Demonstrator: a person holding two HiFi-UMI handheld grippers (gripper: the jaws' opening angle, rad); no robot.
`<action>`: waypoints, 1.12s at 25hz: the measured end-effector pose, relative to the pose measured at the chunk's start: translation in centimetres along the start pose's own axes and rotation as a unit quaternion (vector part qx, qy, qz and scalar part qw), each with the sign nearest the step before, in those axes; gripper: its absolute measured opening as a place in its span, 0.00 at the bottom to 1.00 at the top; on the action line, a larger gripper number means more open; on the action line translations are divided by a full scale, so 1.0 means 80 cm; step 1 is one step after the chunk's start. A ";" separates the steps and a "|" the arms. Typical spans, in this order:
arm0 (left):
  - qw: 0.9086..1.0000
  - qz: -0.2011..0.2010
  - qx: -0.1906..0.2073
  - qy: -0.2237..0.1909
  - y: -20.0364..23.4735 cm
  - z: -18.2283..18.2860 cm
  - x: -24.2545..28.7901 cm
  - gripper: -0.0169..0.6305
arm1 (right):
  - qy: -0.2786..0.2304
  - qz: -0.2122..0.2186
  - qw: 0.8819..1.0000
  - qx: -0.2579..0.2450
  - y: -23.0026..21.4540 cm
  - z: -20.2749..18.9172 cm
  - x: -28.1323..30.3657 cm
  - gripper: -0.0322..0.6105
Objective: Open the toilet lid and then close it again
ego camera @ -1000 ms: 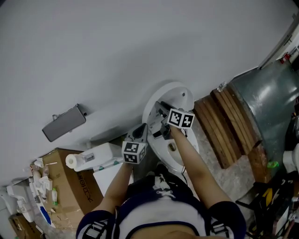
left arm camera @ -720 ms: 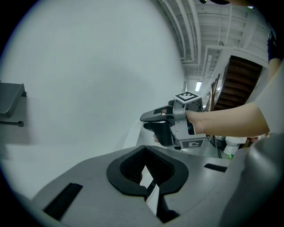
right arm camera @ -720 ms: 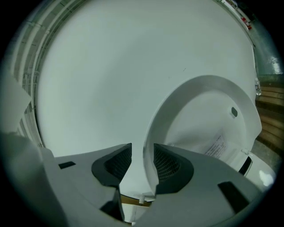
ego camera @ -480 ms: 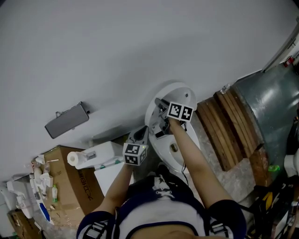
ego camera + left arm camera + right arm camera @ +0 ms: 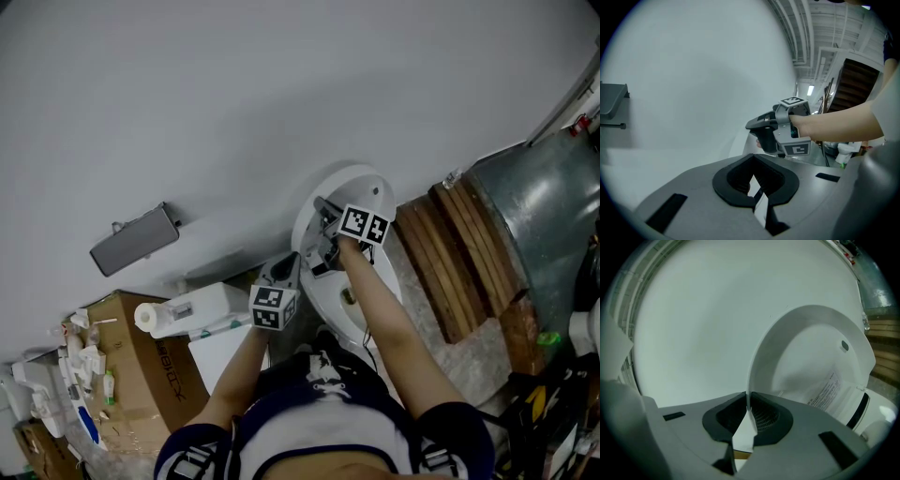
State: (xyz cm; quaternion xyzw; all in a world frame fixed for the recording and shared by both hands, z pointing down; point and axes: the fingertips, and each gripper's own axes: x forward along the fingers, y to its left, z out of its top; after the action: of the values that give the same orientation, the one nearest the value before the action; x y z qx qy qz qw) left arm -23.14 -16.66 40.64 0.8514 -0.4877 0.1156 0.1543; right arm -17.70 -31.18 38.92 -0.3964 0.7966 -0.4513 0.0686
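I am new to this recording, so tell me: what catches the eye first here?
The white toilet lid stands raised before the wall. The jaws of the right hand-held gripper are closing on its edge, which lies between them. The left hand-held gripper hangs shut and empty beside it.

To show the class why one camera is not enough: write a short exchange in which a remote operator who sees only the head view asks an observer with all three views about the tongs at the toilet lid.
Operator: From above, the right tongs sit at the raised toilet lid. Is its rim between them?
Observer: Yes. The right gripper view shows the thin rim running between the right tongs, which are closing onto it.
Operator: And the left tongs?
Observer: The left gripper view shows them shut, with nothing between them.
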 end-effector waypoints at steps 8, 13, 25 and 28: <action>0.999 0.019 0.028 0.024 0.003 -0.008 0.014 0.03 | -0.008 0.015 1.000 0.011 0.000 -0.011 -0.024 0.10; 0.998 0.003 0.054 0.034 -0.008 -0.007 0.023 0.09 | -0.012 0.023 1.000 0.016 0.001 -0.018 -0.042 0.10; 0.983 -0.009 0.159 0.092 -0.036 -0.027 0.057 0.32 | -0.021 0.032 0.999 0.007 -0.004 -0.038 -0.092 0.10; 0.976 -0.008 0.192 0.107 -0.041 -0.032 0.067 0.36 | -0.022 0.031 0.999 0.007 -0.006 -0.044 -0.103 0.10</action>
State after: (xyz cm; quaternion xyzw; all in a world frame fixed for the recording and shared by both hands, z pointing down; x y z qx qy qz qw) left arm -17.78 -18.41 44.39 0.8518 -0.4307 0.2956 0.0403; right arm -13.50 -23.24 39.32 -0.3807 0.8038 -0.4455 0.1026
